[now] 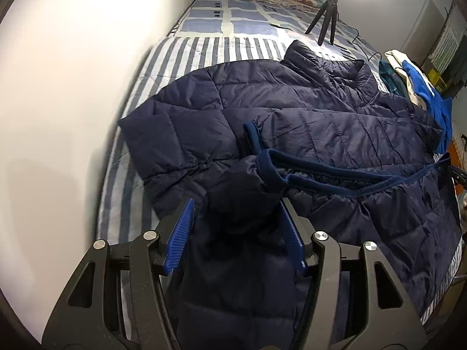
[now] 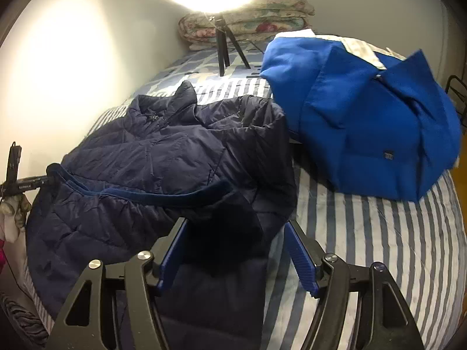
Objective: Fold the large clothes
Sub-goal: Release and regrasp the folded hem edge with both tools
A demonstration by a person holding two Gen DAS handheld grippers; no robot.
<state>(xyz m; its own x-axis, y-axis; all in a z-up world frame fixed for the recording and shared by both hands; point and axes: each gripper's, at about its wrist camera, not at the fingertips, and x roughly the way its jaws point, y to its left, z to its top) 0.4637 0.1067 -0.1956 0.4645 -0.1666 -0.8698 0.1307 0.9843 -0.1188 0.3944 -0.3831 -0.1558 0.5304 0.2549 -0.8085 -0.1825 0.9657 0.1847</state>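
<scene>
- lying across the striped bed sheet (image 2: 364,248) is the navy puffer jacket (image 1: 306,116) — collar toward the far end, bottom part folded up so its blue hem trim (image 1: 350,179) runs across the middle
- left gripper (image 1: 238,233) has its fingers apart, a puffy dark fold of the jacket sitting between them; can't tell if the pads actually touch it
- right gripper (image 2: 236,250) is spread too, dark jacket fabric in the gap, its right pad (image 2: 300,259) over bare sheet
- bright blue garment (image 2: 364,122) heaped beside the jacket, on its right in the right wrist view
- tripod (image 2: 224,46) with a glaring light, plus a folded floral quilt (image 2: 248,26), at the far end
</scene>
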